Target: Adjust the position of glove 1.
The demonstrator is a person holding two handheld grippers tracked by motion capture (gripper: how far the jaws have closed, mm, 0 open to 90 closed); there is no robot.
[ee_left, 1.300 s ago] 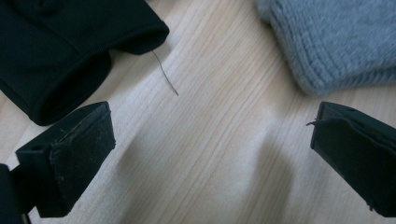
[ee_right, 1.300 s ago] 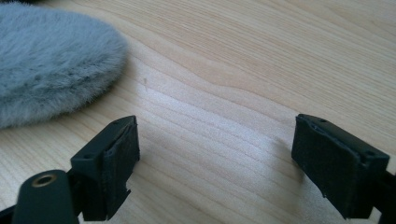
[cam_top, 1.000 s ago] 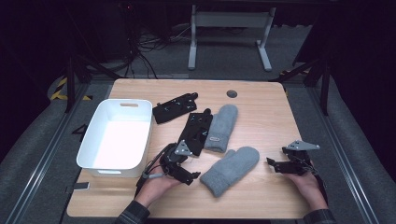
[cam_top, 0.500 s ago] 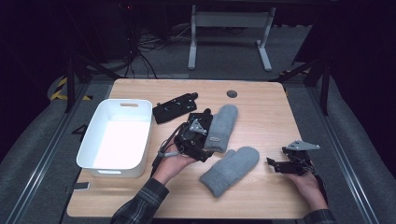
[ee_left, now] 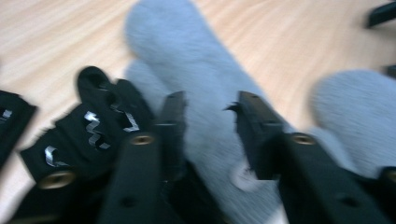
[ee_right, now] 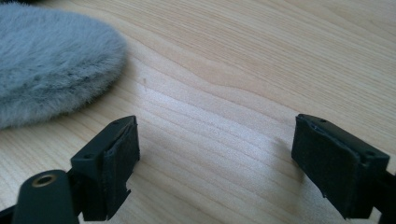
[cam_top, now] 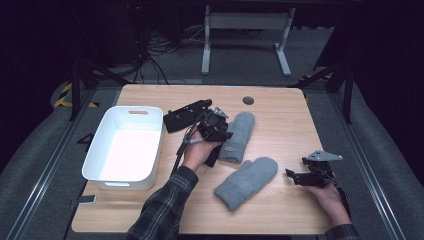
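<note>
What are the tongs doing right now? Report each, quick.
Left tongs: open, jaws either side of the far grey mitten, not closed on it.
Right tongs: open wide, holding nothing, above bare table.

Bare table (cam_top: 280,125) lies open right of the grey mittens (cam_top: 247,182); the white bin (cam_top: 95,162) blocks the left.

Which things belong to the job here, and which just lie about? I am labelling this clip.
Probably in play: far grey mitten under the open left gripper; near grey mitten; white bin.
Lying about: black gloves; right gripper, idle.
</note>
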